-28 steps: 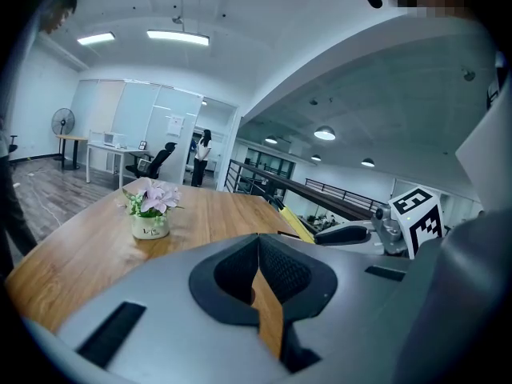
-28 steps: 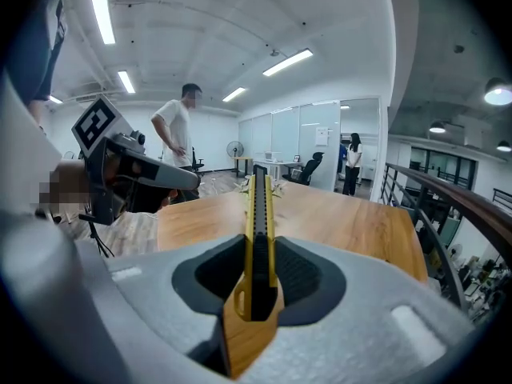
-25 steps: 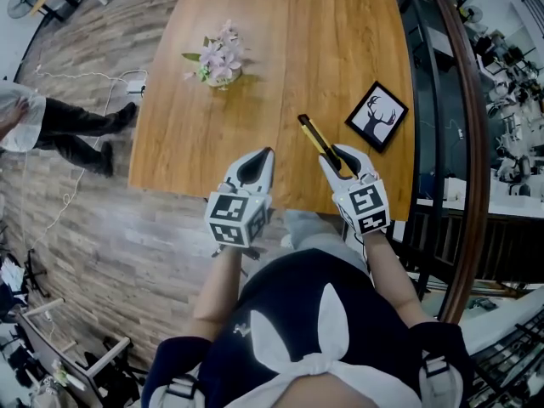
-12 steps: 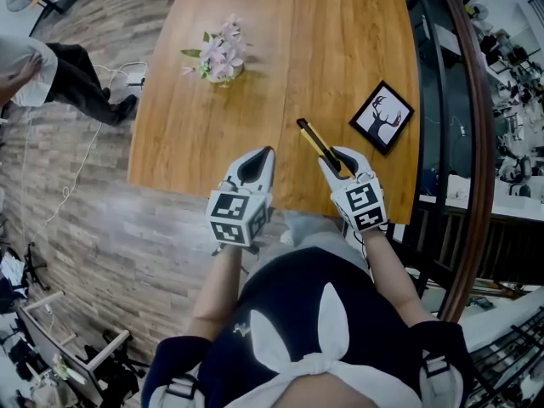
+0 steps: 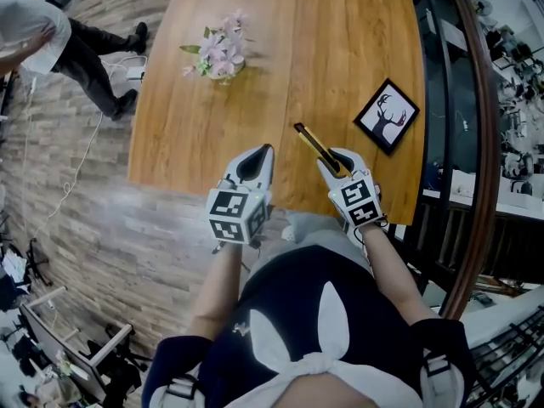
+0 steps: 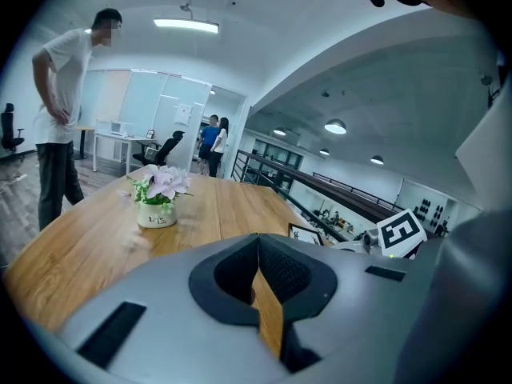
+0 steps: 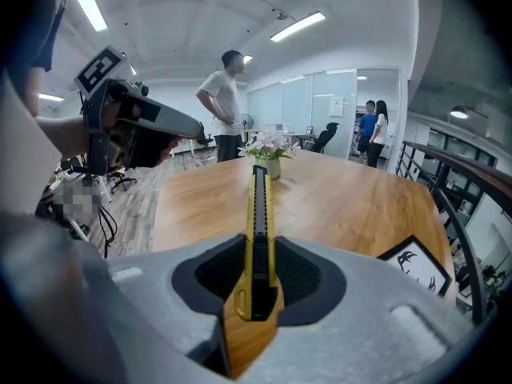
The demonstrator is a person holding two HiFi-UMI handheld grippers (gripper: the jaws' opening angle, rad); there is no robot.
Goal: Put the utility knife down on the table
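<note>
**Near.** The right gripper (image 5: 338, 165) has its fingers (image 7: 306, 276) closed on the rear end of the yellow-and-black utility knife (image 7: 257, 214). The knife is held on its narrow edge. Most of its length projects forward, unsupported, over the near edge of the counter (image 5: 255, 83). Whether the knife touches the counter cannot be told. The left gripper (image 5: 255, 167) has its fingers pressed together with nothing held. It is positioned just beside the right one, above the same edge.

**Risks, as judged:**
- If the knife is released while clear of the wood, the front end would drop first. A bounce or skid is likely on the smooth top.
- The spot is close to the near edge. If the knife is set down short, or dragged back as the fingers part, it could go over onto the person's lap or the floor (image 5: 93, 219).
- If it is left on its narrow edge, it would topple sideways.
- The deer picture frame (image 5: 387, 116) lies near, to the right, and could be struck by a sideways swing.
- Whether the blade is extended cannot be made out, so it is best treated as live.

**Surface.** The top is made of warm wood planks. A flower pot (image 5: 219, 59) with pink blooms is seen well apart, at the far left.

**Room.** An open office is seen, with a grey plank floor.
- A person (image 5: 51, 32) stands off the far left corner.
- A curved railing (image 5: 466, 143) runs along the right.
- Two more people (image 7: 372, 130) are seen by glass partitions at the back.
- Strip lights (image 7: 298, 26) are mounted overhead.
</note>
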